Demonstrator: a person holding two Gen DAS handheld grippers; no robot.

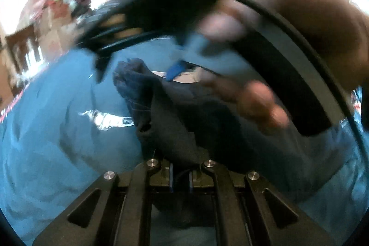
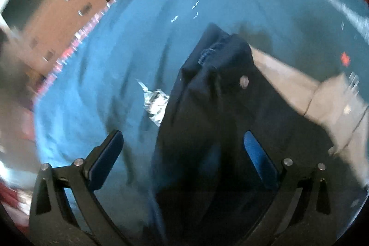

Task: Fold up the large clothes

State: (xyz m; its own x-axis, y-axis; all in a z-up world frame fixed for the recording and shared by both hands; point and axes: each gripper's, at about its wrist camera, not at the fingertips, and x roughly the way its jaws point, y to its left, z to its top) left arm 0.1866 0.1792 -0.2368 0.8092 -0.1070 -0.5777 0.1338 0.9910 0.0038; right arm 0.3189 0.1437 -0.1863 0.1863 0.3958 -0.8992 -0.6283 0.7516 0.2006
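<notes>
A dark navy garment (image 1: 184, 126), seemingly trousers with a metal button (image 2: 244, 81), hangs bunched over a blue sheet (image 1: 57, 130). My left gripper (image 1: 181, 176) is shut on a fold of it, and the cloth rises from between the pads. My right gripper (image 2: 183, 146) stands open, its blue-padded fingers (image 2: 108, 153) wide on either side of the garment (image 2: 212, 96) without pinching it. In the left wrist view the right gripper (image 1: 175, 69) shows blurred above the cloth, held by a person's hand (image 1: 299, 27).
A crumpled silver wrapper (image 2: 154, 103) lies on the blue sheet (image 2: 138, 27) left of the garment. A beige cardboard box (image 2: 299, 84) sits to the right. Wooden furniture (image 2: 69, 15) and clutter stand beyond the sheet's far edge.
</notes>
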